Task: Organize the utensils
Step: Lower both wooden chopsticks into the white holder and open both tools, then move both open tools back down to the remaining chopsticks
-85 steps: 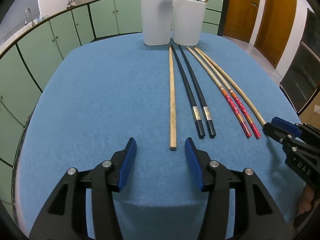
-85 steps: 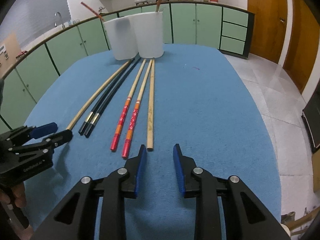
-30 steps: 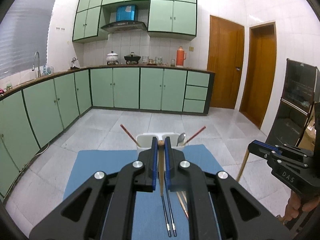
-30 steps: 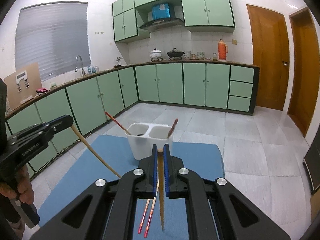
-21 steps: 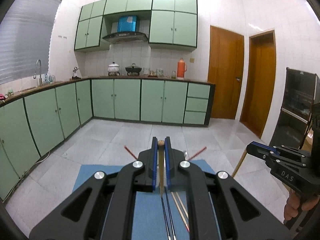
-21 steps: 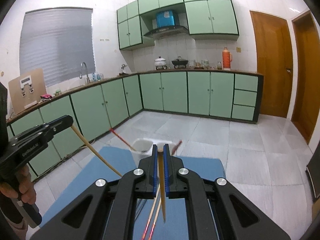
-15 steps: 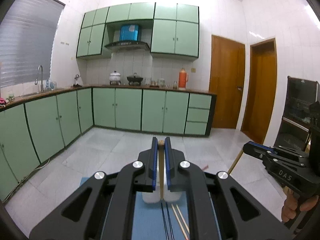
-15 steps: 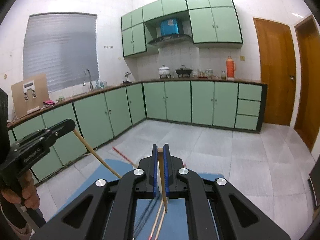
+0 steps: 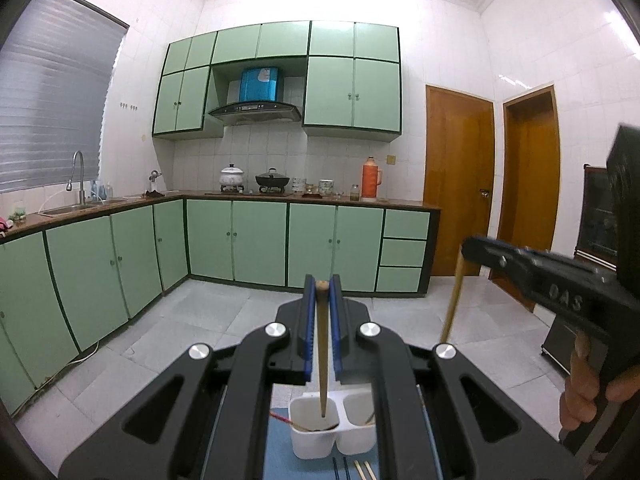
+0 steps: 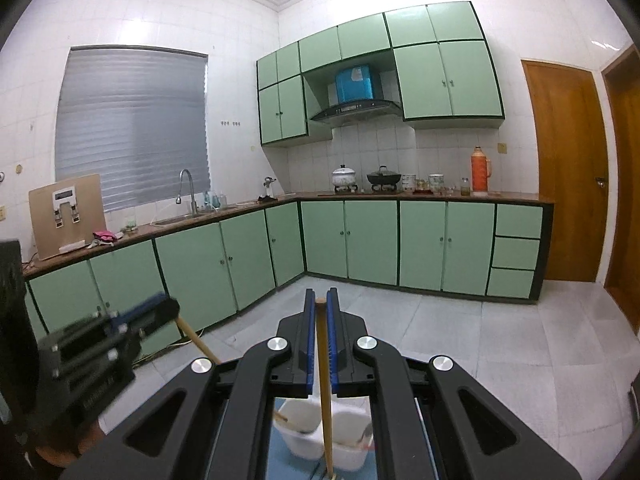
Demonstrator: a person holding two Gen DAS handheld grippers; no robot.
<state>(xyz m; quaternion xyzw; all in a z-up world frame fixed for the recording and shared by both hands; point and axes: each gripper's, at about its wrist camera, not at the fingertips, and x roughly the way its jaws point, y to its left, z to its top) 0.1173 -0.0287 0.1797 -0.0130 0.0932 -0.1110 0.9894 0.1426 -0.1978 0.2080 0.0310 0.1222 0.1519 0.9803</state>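
"DAS" on right gripper point(image 9: 474, 246)

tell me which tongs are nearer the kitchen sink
Left. The left tongs, shut on a chopstick, hang on the side of the sink; the right tongs, gripping a second chopstick, sit farther toward the wooden doors. Both are well away from the sink.

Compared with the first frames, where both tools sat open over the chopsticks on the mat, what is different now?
Both tools closed on a plain wooden chopstick each and lifted it: the left tool holds its chopstick hanging over the white holder, the right tool likewise. The other chopsticks remain on the blue mat.
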